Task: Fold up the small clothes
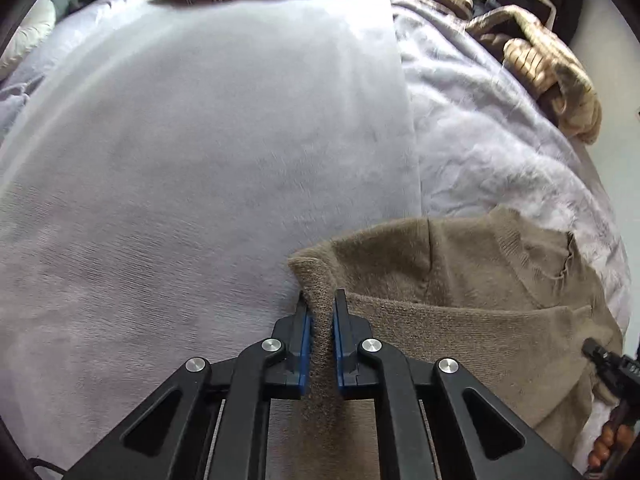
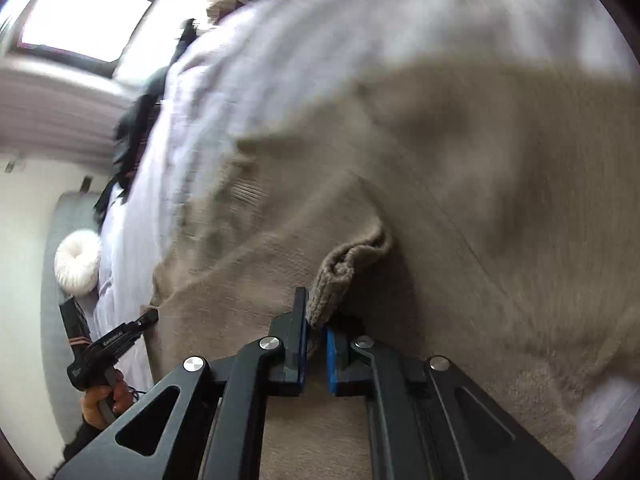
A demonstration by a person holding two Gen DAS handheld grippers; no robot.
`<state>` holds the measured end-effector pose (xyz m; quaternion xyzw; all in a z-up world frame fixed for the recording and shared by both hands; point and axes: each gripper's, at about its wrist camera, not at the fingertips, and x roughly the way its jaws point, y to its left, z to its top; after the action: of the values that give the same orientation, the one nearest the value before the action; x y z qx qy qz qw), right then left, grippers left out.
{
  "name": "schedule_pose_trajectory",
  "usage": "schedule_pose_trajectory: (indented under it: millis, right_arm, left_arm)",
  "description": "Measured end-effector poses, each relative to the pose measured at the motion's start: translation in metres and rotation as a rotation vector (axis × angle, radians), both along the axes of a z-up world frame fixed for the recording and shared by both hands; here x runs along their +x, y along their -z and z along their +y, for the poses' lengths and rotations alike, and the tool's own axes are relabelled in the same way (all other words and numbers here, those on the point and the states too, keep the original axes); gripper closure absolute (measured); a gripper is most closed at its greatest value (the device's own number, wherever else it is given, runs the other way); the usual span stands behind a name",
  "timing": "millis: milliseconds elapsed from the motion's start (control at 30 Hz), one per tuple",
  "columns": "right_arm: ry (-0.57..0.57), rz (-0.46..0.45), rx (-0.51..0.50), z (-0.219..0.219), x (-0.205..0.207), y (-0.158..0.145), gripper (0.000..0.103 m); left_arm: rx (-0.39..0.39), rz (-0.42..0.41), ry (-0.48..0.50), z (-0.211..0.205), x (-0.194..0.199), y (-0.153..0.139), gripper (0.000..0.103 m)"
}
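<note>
Left claw (image 1: 320,300) was pinched onto a ribbed edge of the tan knit sweater (image 1: 460,312), which lay on the lilac bed blanket (image 1: 160,160), while the right claw (image 2: 316,312) was clamped on a bunched ribbed cuff of the same sweater.

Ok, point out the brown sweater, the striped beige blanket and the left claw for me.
brown sweater (image 1: 460,320): left wrist view, on its folded knit body.
striped beige blanket (image 1: 536,64): left wrist view, on its bunched striped part.
left claw (image 1: 320,308): left wrist view, between the fingertips gripping the sweater's edge.
</note>
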<state>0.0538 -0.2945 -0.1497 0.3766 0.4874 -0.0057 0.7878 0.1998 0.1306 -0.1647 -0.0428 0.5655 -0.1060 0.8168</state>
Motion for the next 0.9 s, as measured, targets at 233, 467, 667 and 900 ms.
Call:
schedule_pose_trajectory:
  millis: [233,467,667,900]
  right_arm:
    - [0.001,0.082,-0.073,-0.01,0.008,0.02,0.095]
    - [0.025,0.103,-0.008,-0.016,-0.023,0.012,0.09]
    - [0.061,0.055,-0.098,-0.014,-0.022,-0.012,0.086]
    - [-0.022,0.191,-0.289,-0.006,-0.011,0.003,0.087]
  left_arm:
    - [0.053,0.022,-0.091,0.017,0.003,0.013,0.075]
    - [0.189,-0.099,-0.038,0.019,-0.036,-0.037,0.042]
    - [0.195,-0.076,0.045,-0.01,-0.07,-0.031,0.042]
    - [0.317,-0.013,-0.002,-0.02,-0.083,0.014,0.034]
